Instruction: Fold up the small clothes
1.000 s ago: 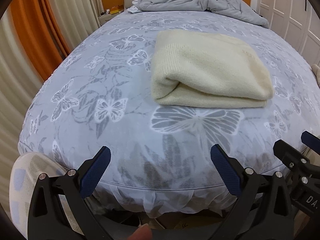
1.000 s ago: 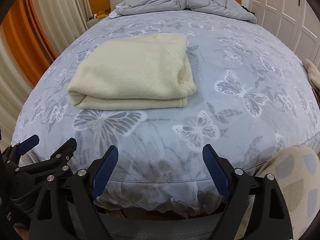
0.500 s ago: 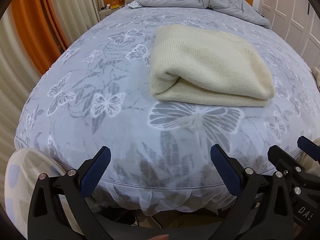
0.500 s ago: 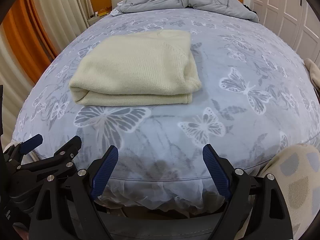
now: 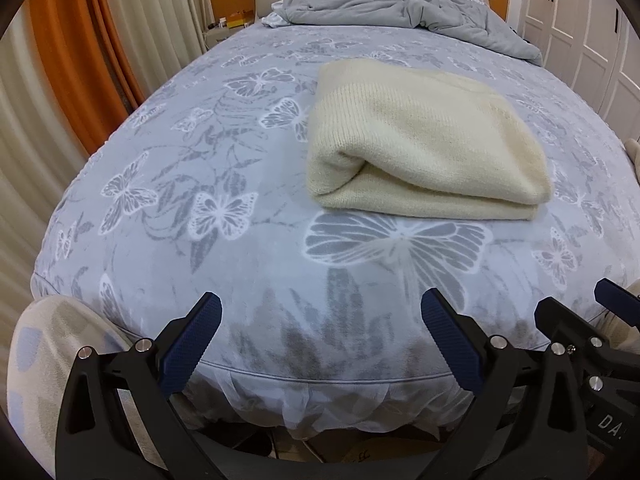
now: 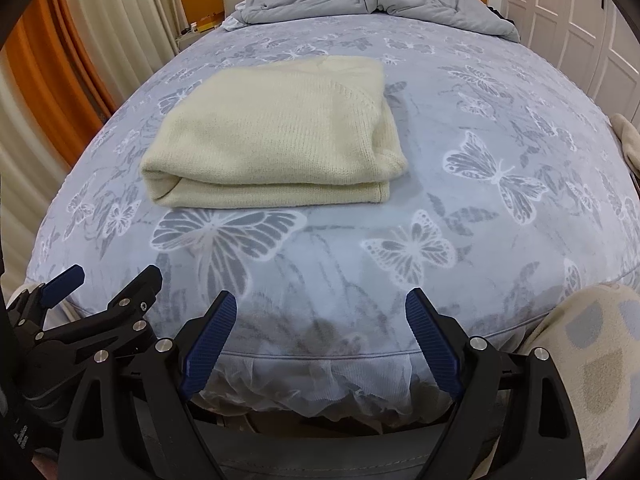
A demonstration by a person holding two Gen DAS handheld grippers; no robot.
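A cream knitted garment lies folded into a thick rectangle on the bed, on the butterfly-patterned cover, with its folded edge toward the foot of the bed and a large grey butterfly print just in front of it. It rests flat and nothing touches it.

Both grippers hang over the foot edge of the bed, angled downward and side by side. The left gripper has its blue-padded fingers spread wide — nothing is between them — and the garment lies well beyond the tips, slightly to the right of the gap. The right gripper is likewise released, its fingers wide apart and bare; from it the garment sits ahead and to the left, apart from the tips.

A patterned trouser leg shows beside the right gripper. At the far end of the bed a grey duvet lies crumpled before the headboard, with orange and cream curtains to the left.
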